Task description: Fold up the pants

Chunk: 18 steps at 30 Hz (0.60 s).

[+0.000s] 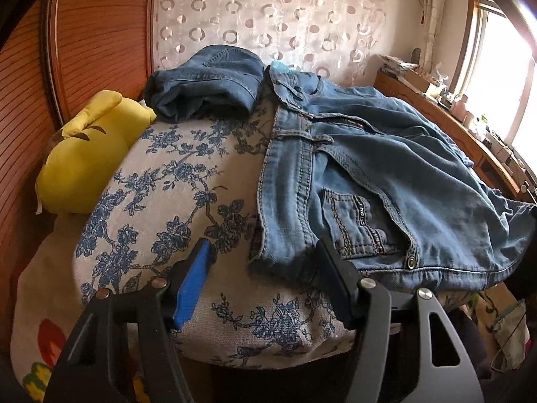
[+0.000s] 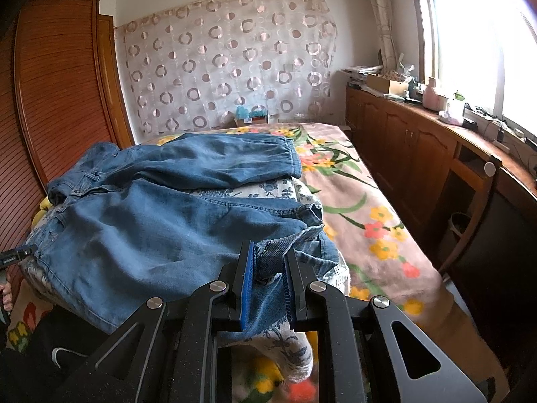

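Light blue denim pants [image 1: 386, 181] lie spread on a floral cushion [image 1: 188, 181], waistband toward my left gripper. My left gripper [image 1: 265, 252] is open, its fingers on either side of the waistband corner, just short of it. In the right wrist view the pants [image 2: 161, 228] stretch away to the left, one leg lying across the far side. My right gripper [image 2: 268, 258] is shut on a bunched hem of the near pant leg [image 2: 272, 255].
A darker folded pair of jeans [image 1: 208, 84] lies at the cushion's far end. A yellow plush toy [image 1: 87, 154] sits at the left. A flowered bedspread [image 2: 376, 221] lies to the right, with wooden cabinets [image 2: 419, 154] under the window.
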Available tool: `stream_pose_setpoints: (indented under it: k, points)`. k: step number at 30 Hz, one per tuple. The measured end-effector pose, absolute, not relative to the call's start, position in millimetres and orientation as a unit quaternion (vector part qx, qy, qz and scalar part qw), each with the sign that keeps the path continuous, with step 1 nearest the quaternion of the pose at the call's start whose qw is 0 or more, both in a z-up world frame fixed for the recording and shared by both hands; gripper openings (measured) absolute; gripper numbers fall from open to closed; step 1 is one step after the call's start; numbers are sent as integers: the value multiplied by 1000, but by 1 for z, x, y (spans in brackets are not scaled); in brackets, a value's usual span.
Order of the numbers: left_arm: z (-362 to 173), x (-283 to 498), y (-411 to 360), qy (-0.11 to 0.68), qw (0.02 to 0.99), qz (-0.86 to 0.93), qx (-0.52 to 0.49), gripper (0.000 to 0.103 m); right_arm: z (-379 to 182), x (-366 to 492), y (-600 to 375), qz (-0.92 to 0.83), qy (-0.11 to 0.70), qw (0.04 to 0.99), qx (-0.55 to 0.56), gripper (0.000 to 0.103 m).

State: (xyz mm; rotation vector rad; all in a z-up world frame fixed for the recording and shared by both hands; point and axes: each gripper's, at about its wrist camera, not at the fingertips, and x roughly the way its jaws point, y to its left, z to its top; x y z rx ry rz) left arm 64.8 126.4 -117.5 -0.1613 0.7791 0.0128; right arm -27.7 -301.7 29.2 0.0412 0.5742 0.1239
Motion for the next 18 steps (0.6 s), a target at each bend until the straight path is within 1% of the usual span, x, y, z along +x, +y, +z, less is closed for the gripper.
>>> stream_pose_setpoints:
  k: [2,3,4,5,7,8,10,18]
  points:
    - [-118,66,126,378,922,3,-79,60,30,-26,-301,61,283,957,21,16]
    - [-117,65,125,376,923,-1,-79,53,31,-24,-300,60,283,957,21,16]
    - [-118,65,123,375,923,-10,-80,41,30,-25,-301,61,284,957,21,16]
    - [-117,65,121,375,924,-15,-77,40,30,-25,-301,61,284,957,21,16]
    - [-116,64,116,375,924,-22,-72,27,30,-24,-300,61,283,957,21,16]
    - [-114,64,115,373,925,-24,-71,25,31,-25,-300,62,282,957,20,16]
    - [-109,61,115,362,929,-26,-75,18,35,-26,-299,62,277,959,16,16]
    - [-60,42,110,303,949,-36,-82,14,62,-17,-300,58,236,970,2,13]
